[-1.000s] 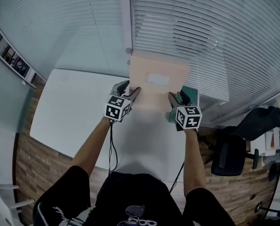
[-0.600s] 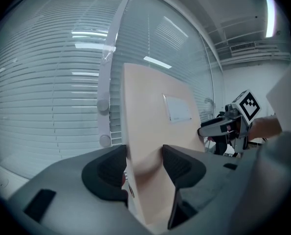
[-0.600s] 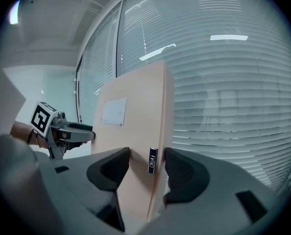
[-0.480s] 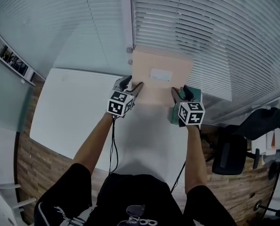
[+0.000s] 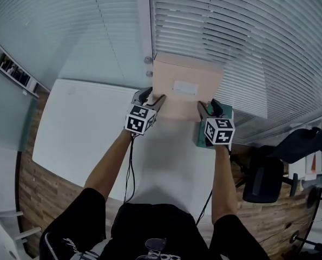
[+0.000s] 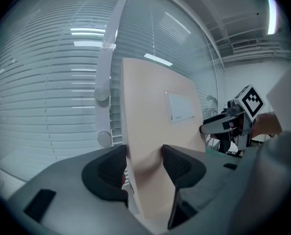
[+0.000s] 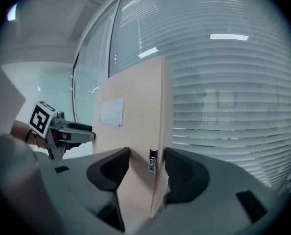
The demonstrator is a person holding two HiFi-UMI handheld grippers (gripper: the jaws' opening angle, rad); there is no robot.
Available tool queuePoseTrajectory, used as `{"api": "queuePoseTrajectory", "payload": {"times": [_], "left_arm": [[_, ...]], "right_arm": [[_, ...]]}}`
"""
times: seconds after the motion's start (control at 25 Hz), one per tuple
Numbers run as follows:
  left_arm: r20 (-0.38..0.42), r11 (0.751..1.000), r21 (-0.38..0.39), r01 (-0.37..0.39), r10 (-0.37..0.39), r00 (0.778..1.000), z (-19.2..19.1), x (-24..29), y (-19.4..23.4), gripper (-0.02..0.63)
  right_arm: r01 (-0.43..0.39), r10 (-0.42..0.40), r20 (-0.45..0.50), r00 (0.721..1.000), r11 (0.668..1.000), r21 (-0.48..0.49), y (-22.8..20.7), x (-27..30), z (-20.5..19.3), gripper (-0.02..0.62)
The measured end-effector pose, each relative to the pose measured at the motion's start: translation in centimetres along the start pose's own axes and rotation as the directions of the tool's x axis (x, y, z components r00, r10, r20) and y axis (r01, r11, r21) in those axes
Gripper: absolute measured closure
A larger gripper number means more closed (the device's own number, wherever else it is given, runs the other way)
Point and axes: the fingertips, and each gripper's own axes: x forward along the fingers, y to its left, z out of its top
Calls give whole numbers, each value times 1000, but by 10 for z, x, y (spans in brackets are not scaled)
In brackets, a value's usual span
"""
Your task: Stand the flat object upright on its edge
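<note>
Grip on both side edges of flat box (image 5: pixel 188 104), upright by blinds (image 5: pixel 247 42) at far side of white table (image 5: pixel 85 129): left gripper (image 5: pixel 156 103) clamped on left edge, right gripper (image 5: pixel 203 108) on right edge. Seen only in right gripper view: small metal clasp (image 7: pixel 152 161) between the jaws. Seen only in head view: green item (image 5: pixel 197 137) behind right gripper.

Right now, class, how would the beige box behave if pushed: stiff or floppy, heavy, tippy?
Probably stiff: the box looks flat though the left gripper and right gripper clamp only its side edges. Likely tippy: it stands tall and thin. Perhaps light, since two edge grips hold it.
</note>
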Motion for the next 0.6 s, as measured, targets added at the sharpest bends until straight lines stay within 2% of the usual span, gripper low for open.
{"api": "queuePoseTrajectory", "payload": {"times": [0.6], "left_arm": [[-30,1000,11,-20,20,999,-12,20,6,362]], "right_arm": [[3,-3,-13,1000,1000,15,-10,17,-9,351]]}}
